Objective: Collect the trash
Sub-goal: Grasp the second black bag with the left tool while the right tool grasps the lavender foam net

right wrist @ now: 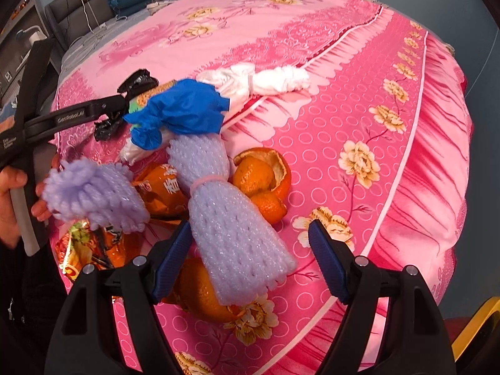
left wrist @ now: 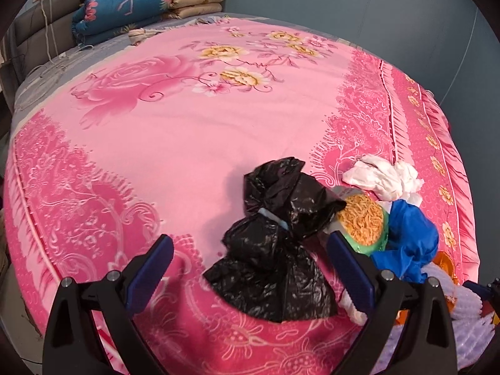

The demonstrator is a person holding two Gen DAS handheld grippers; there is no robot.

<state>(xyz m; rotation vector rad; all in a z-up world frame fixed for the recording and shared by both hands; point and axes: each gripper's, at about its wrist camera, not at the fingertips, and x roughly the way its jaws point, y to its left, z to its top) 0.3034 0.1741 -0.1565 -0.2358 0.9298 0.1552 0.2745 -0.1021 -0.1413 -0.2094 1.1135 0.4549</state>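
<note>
A soft, matt pink floral blanket (left wrist: 193, 131) of fleecy cloth fills most of both views. At lower centre of the left wrist view a thin, crinkled black plastic bag (left wrist: 275, 250) is seen, glossy where light catches its creases. Beside it, to the right, blue plastic film (left wrist: 409, 237) looks smooth and slightly shiny, and white crumpled tissue (left wrist: 384, 176) looks matt. In the right wrist view, lavender foam netting (right wrist: 225, 225) shows a bumpy, faintly glistening mesh; orange peel (right wrist: 265, 172) is dimpled and waxy; a snack wrapper (right wrist: 84, 253) at lower left is glossy foil. Matt black plastic with ribbed blue pads (right wrist: 328, 259) is seen on the gripper fingers, joined by bright metal pins.
</note>
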